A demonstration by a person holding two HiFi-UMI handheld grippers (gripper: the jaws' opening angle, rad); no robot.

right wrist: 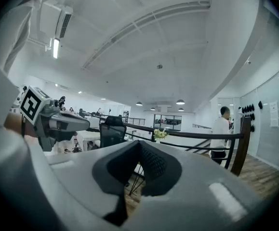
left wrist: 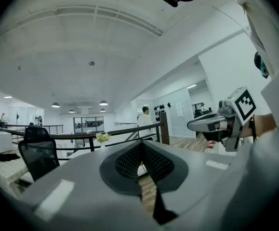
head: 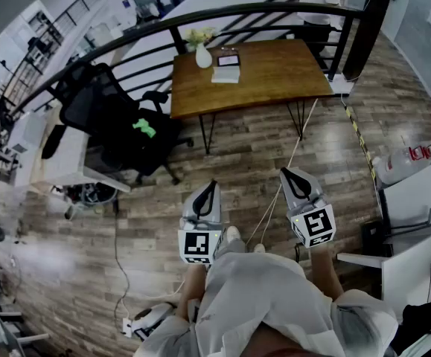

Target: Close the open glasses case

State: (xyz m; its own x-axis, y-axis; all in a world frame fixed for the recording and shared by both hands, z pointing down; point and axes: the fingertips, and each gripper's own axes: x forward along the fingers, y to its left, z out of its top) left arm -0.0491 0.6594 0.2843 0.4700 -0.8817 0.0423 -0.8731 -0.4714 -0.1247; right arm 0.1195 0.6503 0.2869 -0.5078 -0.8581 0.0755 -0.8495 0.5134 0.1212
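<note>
The wooden table (head: 275, 76) stands far ahead by the railing. On it a small dark case (head: 228, 59) lies open, next to a white vase of flowers (head: 202, 53); it is too small to make out further. Both grippers are held low, close to the person's body and well short of the table. My left gripper (head: 209, 187) is shut with nothing in it, its jaws meeting (left wrist: 140, 147). The right gripper (head: 292, 177) is likewise shut and empty (right wrist: 139, 147). Each gripper shows in the other's view: the right gripper (left wrist: 211, 124) and the left gripper (right wrist: 57, 121).
A black office chair (head: 122, 129) with a green item on its seat stands left of the table. A black railing (head: 148, 32) curves behind. White desks sit at the left (head: 66, 162) and right (head: 416, 199). A cable (head: 286, 177) runs across the wood floor. A person (right wrist: 221, 134) stands beyond the railing.
</note>
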